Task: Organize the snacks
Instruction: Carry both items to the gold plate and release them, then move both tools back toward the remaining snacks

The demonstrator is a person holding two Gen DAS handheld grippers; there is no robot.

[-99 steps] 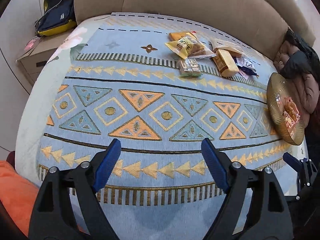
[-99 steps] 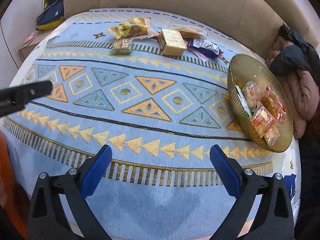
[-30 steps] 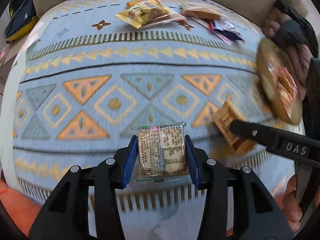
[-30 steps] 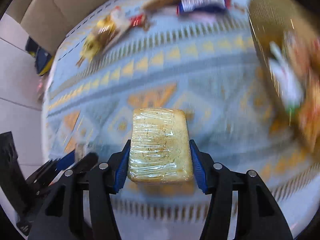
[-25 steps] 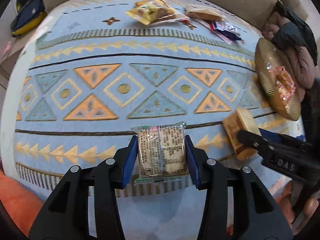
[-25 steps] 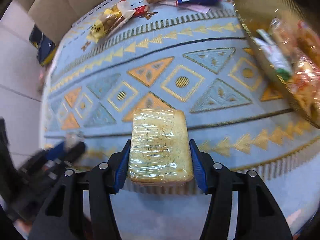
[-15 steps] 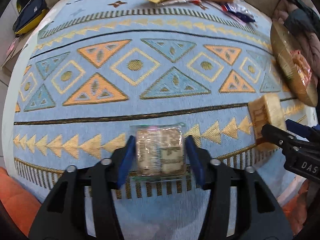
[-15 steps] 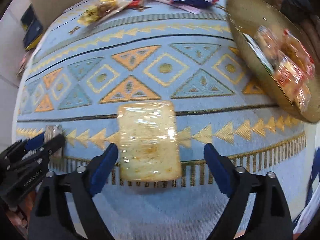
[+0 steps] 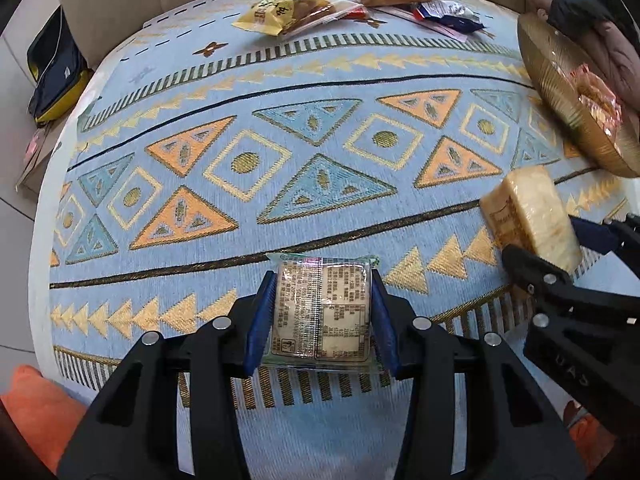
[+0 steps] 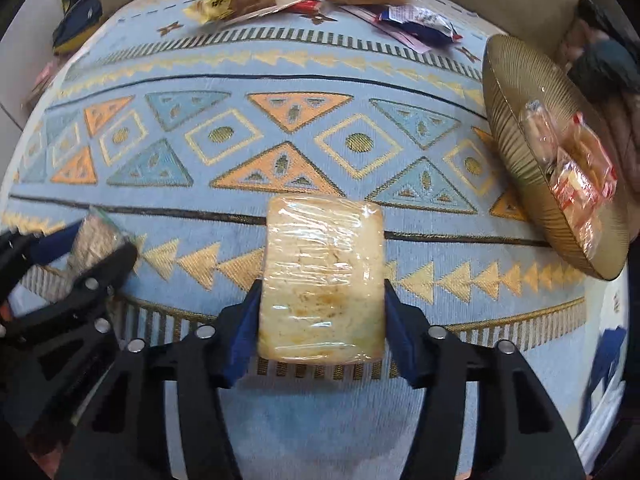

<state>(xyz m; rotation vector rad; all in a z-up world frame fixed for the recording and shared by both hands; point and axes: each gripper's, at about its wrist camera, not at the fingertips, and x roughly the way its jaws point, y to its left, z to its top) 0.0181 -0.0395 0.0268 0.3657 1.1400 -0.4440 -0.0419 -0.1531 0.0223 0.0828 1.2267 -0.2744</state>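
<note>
Snacks, left wrist view: a clear cracker packet sits clamped in the left gripper, whose jaws have just been closing on it, at 6 o'clock above the patterned blue cloth.
Neighbour: the right gripper at 3 o'clock clamps a wrapped bread slab.
Far edge: loose snack packs at 12 o'clock; gold bowl at 2 o'clock.
Right wrist view: the right gripper has just been closing its jaws on the wrapped bread slab, at 6 o'clock.
Bowl: gold bowl at 3 o'clock holds wrapped snacks.
Left side: left gripper at 9 o'clock, gripping the cracker packet.
</note>
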